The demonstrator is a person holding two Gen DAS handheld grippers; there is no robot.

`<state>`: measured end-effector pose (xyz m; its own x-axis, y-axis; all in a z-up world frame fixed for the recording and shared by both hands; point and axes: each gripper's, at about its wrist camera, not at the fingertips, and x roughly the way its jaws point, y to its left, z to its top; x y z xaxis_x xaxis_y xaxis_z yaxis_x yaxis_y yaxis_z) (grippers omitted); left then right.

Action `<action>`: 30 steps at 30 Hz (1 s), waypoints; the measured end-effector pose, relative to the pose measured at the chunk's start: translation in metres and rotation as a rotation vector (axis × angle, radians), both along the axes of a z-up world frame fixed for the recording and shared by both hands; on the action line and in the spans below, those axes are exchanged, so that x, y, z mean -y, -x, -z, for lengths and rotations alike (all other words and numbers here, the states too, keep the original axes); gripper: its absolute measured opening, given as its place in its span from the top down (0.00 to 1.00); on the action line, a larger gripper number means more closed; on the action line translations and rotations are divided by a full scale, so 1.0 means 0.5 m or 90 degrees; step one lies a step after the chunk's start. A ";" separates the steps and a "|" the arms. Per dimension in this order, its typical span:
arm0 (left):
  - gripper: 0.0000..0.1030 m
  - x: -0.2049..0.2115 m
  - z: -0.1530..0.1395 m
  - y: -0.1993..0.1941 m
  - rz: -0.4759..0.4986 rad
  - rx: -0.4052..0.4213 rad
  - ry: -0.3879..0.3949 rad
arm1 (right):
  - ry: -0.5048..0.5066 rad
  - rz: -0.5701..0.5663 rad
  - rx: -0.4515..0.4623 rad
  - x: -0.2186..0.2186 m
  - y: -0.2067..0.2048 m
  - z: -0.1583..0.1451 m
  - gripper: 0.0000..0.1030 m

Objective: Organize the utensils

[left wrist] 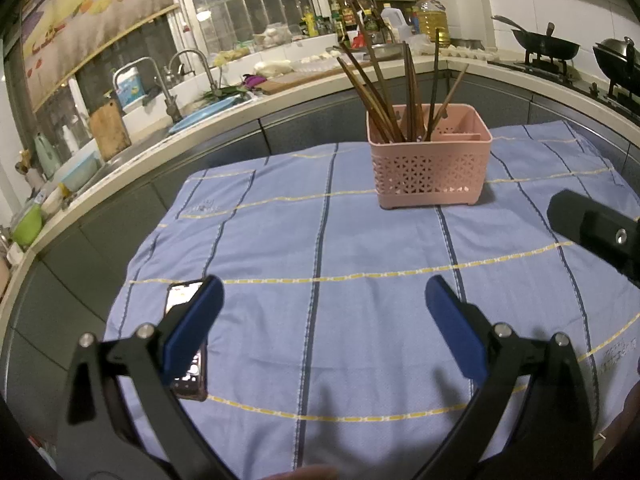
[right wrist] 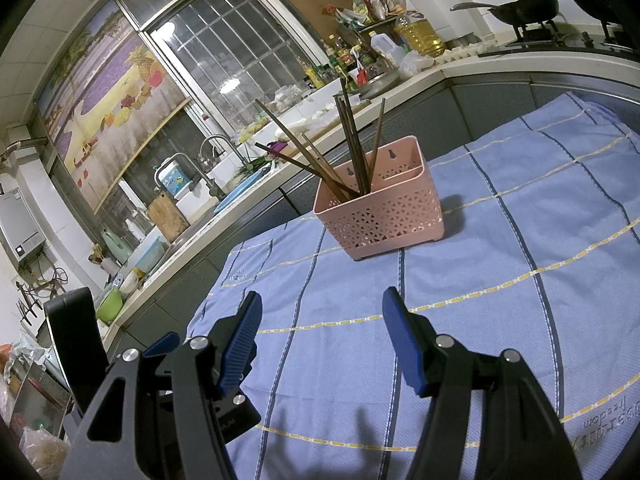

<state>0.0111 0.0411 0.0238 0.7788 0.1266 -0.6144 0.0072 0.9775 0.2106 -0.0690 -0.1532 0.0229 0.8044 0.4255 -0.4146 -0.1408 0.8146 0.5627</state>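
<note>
Standing in the left compartment of the pink basket [left wrist: 430, 164], the dark wooden chopsticks [left wrist: 384, 100] fan out and lean at mixed angles, some far to the left, with their tops well above the rim. They look light, stiff and thin, likely a little slick along the shaft, so a pinch across the upper half, where each stick stands free of its neighbours, seems the best hold; near the rim they bunch together and would be hard to single out. The basket itself looks like light perforated plastic and might slide or tip on the cloth if a stick is dragged sideways instead of lifted along its length. Its right compartment appears empty. It sits toward the far side of the blue checked tablecloth [left wrist: 360, 280], near the table's back edge and the dark cabinet fronts below the counter. Between basket and grippers the cloth lies open. A phone [left wrist: 188, 344] lies on the cloth's left side, partly under the left gripper [left wrist: 324, 308], whose fingers are spread wide and hold nothing. The right gripper [right wrist: 322, 320] is likewise spread and empty, with free approach from the front.
</note>
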 end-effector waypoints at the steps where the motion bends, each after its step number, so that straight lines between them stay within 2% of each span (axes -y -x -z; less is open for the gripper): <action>1: 0.06 0.000 -0.001 -0.002 0.000 -0.001 0.000 | 0.000 0.000 0.000 0.000 -0.001 0.000 0.39; 30: 0.06 0.005 -0.004 -0.004 0.000 0.000 -0.003 | 0.000 0.001 -0.001 -0.004 0.000 -0.005 0.39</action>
<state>0.0131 0.0384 0.0259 0.7787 0.1293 -0.6139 0.0077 0.9765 0.2155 -0.0691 -0.1514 0.0256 0.8042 0.4243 -0.4161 -0.1392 0.8152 0.5623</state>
